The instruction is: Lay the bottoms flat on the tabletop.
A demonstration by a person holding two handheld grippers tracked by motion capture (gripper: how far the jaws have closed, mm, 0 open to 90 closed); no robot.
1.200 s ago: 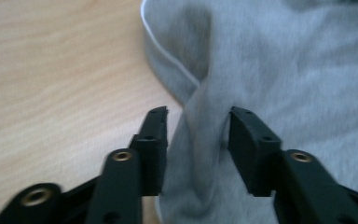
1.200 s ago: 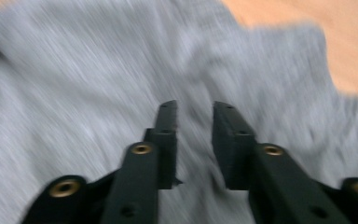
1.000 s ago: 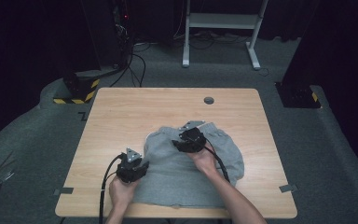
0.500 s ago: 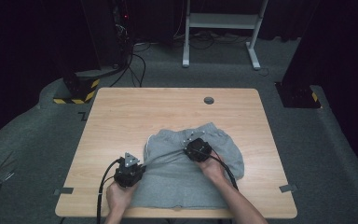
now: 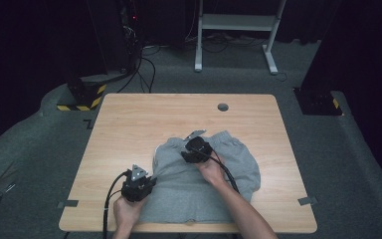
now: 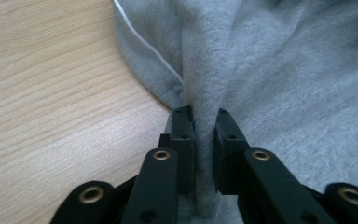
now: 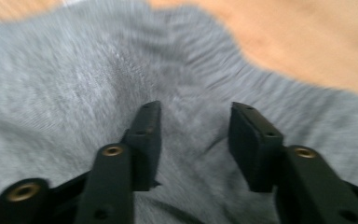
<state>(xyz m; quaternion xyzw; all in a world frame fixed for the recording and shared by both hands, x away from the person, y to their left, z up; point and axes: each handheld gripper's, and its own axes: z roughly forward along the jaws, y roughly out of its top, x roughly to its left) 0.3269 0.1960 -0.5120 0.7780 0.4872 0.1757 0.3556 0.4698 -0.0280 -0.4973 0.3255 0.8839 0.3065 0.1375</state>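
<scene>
Grey shorts [image 5: 206,181], one pair, lie on the wooden table's [image 5: 129,129] near half. Left gripper [image 6: 204,116] stays clamped on a fold at their left edge. Right gripper [image 7: 193,114], half a second ago nearer the person, now sits over the waistband, jaws just reopened, apart, gripping nothing.

The garment [image 5: 204,184] is spread on the table [image 5: 129,124], toward its near right part. The left gripper [image 5: 144,180] is placed at the garment's near left edge, the right gripper [image 5: 191,149] over its far middle. A hole [image 5: 223,107] is set near the table's far edge.
</scene>
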